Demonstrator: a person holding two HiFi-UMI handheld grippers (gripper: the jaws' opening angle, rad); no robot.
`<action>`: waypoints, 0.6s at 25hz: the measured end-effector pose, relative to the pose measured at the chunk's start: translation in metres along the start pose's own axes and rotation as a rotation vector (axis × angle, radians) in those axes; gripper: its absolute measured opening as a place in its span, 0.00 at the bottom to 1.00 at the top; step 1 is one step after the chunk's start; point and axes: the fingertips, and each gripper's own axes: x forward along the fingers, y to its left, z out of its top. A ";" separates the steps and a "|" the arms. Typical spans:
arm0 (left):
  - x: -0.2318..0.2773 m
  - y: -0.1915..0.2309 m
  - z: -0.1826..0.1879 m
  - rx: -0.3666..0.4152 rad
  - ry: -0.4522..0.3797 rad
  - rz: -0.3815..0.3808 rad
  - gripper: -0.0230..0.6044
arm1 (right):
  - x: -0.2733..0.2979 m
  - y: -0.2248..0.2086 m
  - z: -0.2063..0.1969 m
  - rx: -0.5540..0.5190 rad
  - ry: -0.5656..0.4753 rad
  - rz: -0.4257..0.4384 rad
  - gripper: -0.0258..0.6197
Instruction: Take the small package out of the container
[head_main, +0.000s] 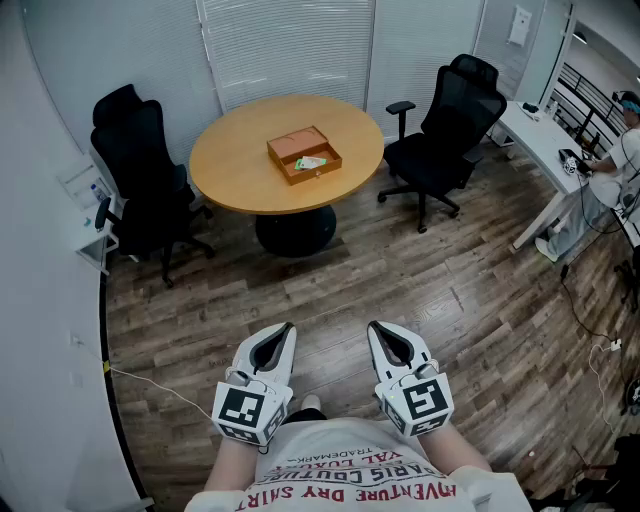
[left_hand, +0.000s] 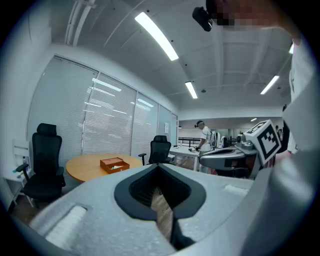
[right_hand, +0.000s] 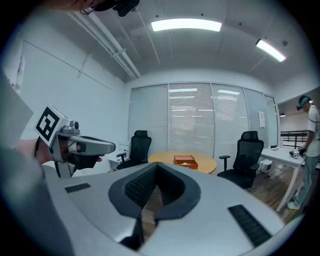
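The left gripper (left_hand: 159, 167) has its jaws pressed together w/ nothing btwn them; same for the right gripper (right_hand: 157, 168), jaws shut and empty. Both are held level-ish, side by side, well short of the round tabletop (head_main: 235, 165).

Risks, as a judgement:
- Jaws have to spread before any pick. If they arrive shut, they'd prob. just poke the package or shove the box (head_main: 303, 155) across the tabletop.
- The package (head_main: 312, 161) lies low inside the box, near the wall facing the person. A jaw could catch that wall, tip the box, or pinch wall and package together.
- It looks thin and light, so a shallow pinch could let it slip back in. The 2nd gripper may need to steady the box.
- Approach: black chairs stand left (head_main: 140, 180) and right (head_main: 450, 120) of the tabletop, and a white cable (head_main: 150, 385) runs over the floor on the near left. Either could snag a step or an elbow.

Package look: small, flat, pale w/ a green patch; detail too small to read. The box is orange-brown, open, shallow, sitting approx. mid-tabletop, turned at an angle.
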 end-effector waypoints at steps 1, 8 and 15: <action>0.002 0.001 0.000 -0.005 -0.001 -0.005 0.05 | 0.002 0.000 0.001 0.000 -0.003 0.000 0.05; 0.006 0.015 -0.001 -0.031 -0.014 -0.013 0.05 | 0.015 0.003 -0.003 0.004 0.018 -0.003 0.05; 0.008 0.045 -0.002 -0.067 -0.041 -0.017 0.05 | 0.042 0.004 -0.006 0.069 0.038 -0.048 0.05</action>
